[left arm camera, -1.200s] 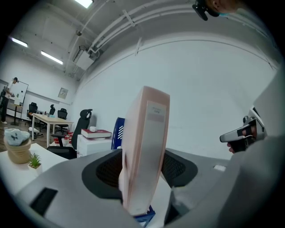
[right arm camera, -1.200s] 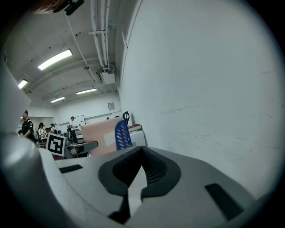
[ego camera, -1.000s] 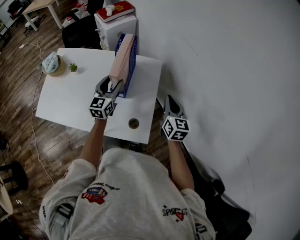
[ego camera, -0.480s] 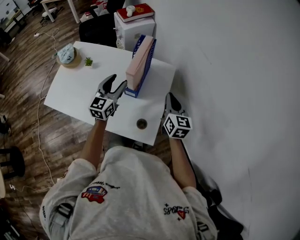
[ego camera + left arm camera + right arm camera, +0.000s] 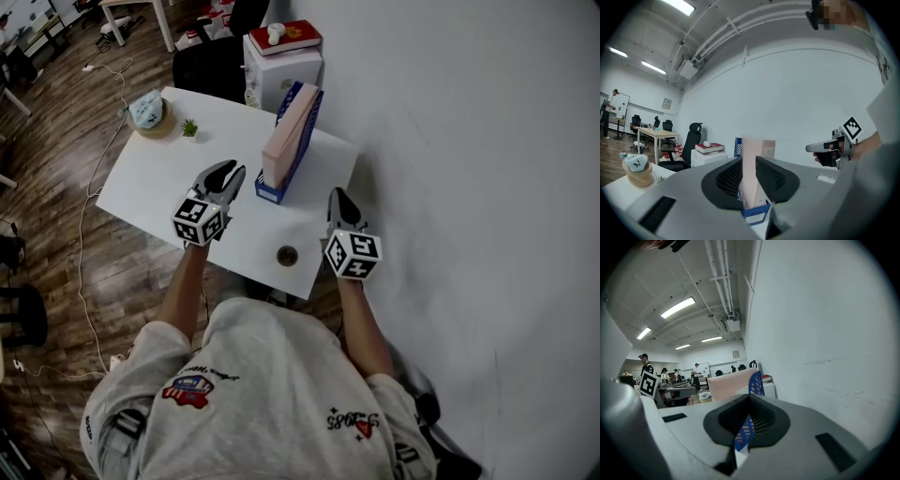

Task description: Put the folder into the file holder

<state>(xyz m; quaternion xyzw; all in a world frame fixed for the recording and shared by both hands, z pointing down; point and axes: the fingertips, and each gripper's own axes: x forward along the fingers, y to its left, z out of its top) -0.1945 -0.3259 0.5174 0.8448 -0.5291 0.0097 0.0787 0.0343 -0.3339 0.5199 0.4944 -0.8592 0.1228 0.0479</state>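
Note:
The pink folder [image 5: 284, 136] stands upright inside the blue file holder [image 5: 272, 192] near the right side of the white table [image 5: 159, 178]. My left gripper [image 5: 225, 172] hovers left of the holder's near end, apart from it. Its jaws are closing to a narrow gap with nothing between them. In the left gripper view the left gripper [image 5: 749, 161] frames the folder [image 5: 761, 146] and the holder [image 5: 754, 213] beyond. My right gripper [image 5: 337, 198] is shut and empty at the table's right edge. Past the right gripper [image 5: 750, 396] I see the folder [image 5: 729, 385] and holder [image 5: 756, 382].
A small dark round object [image 5: 287, 255] lies near the table's front edge. A little green plant [image 5: 189, 127] and a basket with a soft toy [image 5: 147, 111] sit at the far left corner. A white cabinet with a red book [image 5: 284, 38] stands behind the table. A white wall runs along the right.
My left gripper has come off the near end of the folder and drawn back to the left, with its jaws now much narrower. The right gripper has stayed put.

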